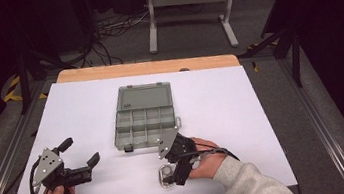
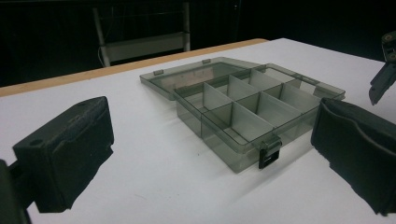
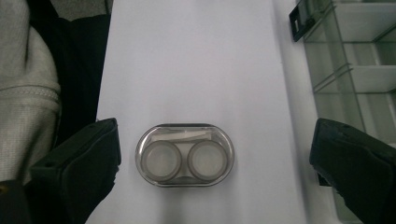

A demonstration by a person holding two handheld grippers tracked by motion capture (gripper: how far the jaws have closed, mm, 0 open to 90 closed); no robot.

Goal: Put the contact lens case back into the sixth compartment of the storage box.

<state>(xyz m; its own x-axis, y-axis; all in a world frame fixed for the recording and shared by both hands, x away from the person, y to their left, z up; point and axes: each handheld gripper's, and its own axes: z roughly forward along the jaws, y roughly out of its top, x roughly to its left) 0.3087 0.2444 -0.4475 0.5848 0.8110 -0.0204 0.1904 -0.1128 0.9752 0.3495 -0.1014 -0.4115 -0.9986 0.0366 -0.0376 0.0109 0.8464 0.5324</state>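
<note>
On the white table [image 1: 243, 118] an open compartment box [image 1: 144, 115] lies mid-table. Near the front edge, the right gripper [image 3: 212, 172] hangs wide open astride a small oval lens case [image 3: 184, 155], untouched; the left gripper [image 1: 80, 150] gapes empty.

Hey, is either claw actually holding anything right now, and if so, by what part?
Nothing is held. The right claw stands open around the small clear oval contact-lens case without touching it; the left claw is open and empty.
</note>
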